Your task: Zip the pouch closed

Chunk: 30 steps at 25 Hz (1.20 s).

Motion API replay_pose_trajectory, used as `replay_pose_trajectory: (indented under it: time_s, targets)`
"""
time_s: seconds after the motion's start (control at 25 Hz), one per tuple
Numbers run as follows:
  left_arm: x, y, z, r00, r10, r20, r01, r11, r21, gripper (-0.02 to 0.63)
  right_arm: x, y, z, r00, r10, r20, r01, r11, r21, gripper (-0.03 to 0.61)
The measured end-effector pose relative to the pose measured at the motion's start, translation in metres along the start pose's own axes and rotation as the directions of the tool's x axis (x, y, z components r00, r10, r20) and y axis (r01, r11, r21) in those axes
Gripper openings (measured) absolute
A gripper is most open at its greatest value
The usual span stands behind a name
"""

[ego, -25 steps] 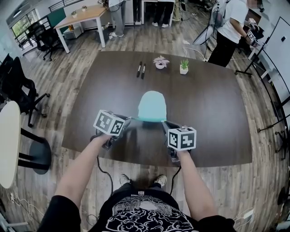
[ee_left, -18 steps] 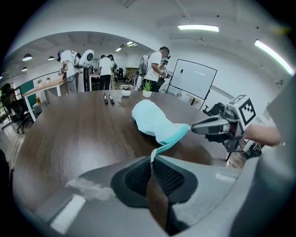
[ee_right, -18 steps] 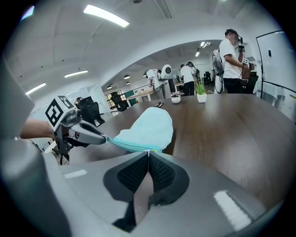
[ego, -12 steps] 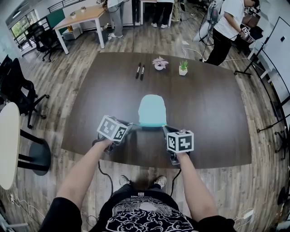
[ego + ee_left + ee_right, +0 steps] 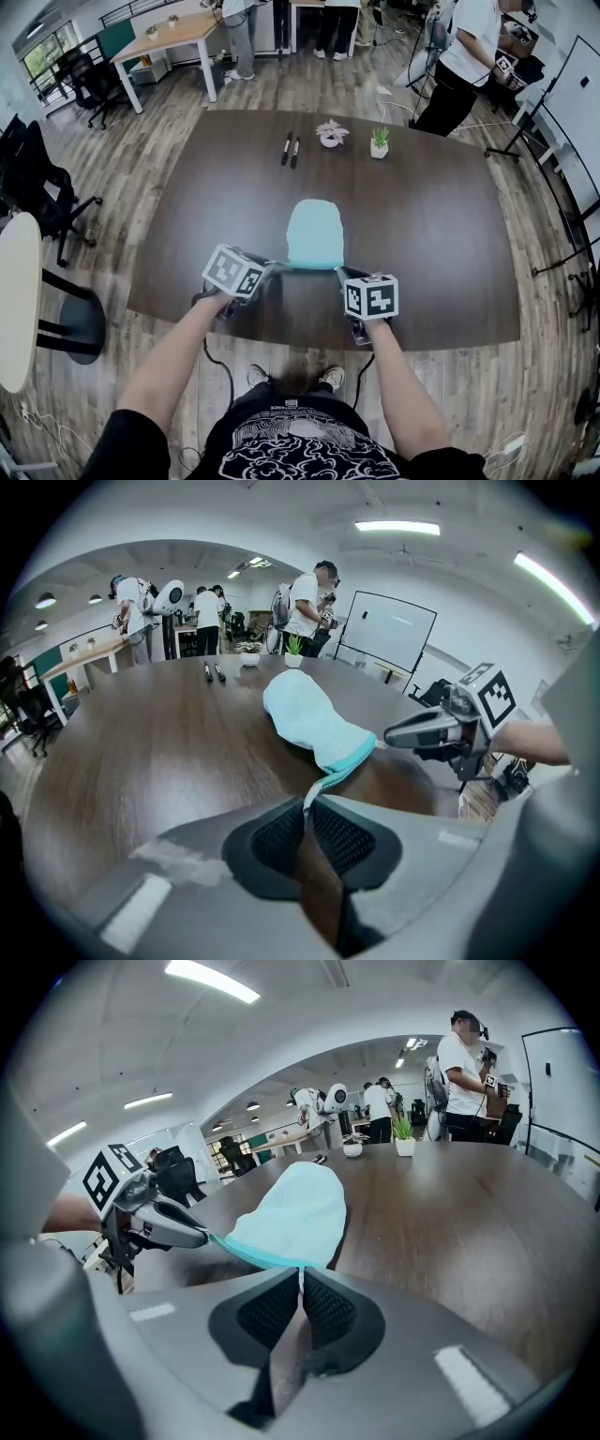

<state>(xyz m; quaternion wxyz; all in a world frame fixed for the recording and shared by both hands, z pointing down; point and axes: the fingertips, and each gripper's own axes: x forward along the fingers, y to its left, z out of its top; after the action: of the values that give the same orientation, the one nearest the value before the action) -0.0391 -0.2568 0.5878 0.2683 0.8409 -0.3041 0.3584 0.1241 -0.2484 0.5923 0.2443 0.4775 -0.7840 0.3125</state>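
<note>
A light teal pouch (image 5: 314, 232) lies on the dark wooden table (image 5: 431, 234), its zipper edge (image 5: 345, 759) turned toward me. My left gripper (image 5: 275, 269) is shut on the thin zipper tape at the pouch's left end, which shows pinched between its pads (image 5: 307, 806). My right gripper (image 5: 341, 273) is shut on the right end of the zipper edge, where a thin pale piece sits between its pads (image 5: 300, 1277); whether it is the pull I cannot tell. The teal zipper band (image 5: 267, 1255) stretches between the two grippers. Each gripper shows in the other's view: the right gripper (image 5: 389, 735), the left gripper (image 5: 204, 1237).
Two black pens (image 5: 292, 148) and two small potted plants (image 5: 331, 131) (image 5: 380, 140) stand at the table's far side. The table's near edge (image 5: 309, 341) runs just under my hands. A person (image 5: 459, 56) stands beyond the far right corner; office chairs (image 5: 37, 178) are at the left.
Both grippers and the pouch's near edge have come a little toward me and lower, and the pouch slid slightly nearer. The person at the back right has shifted.
</note>
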Motion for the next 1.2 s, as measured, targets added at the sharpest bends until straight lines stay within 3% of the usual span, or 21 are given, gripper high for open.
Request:
replay_pose_trajectory:
  time_s: [0.16,0.48,0.88,1.2]
  targets:
    - [0.000,0.002,-0.003,1.000,0.000,0.000,0.000,1.000,-0.010,0.101,0.000,0.001,0.000,1.000,0.004,0.002,-0.004,1.000,0.005,0.050]
    - [-0.008,0.003,0.000,1.000,0.011,0.029,-0.010,1.000,-0.018,0.121,-0.004,0.004,0.006,1.000,0.004,0.021,-0.004,1.000,-0.003,0.057]
    - [-0.032,0.004,0.048,0.987,0.028,0.161,-0.027,1.000,-0.010,0.121,-0.028,0.006,0.053,0.993,0.003,0.118,0.000,1.000,-0.027,0.057]
    - [-0.062,-0.005,0.097,0.950,0.042,0.308,-0.035,0.999,-0.027,0.121,-0.066,0.011,0.106,0.974,-0.011,0.228,0.024,0.998,-0.056,0.052]
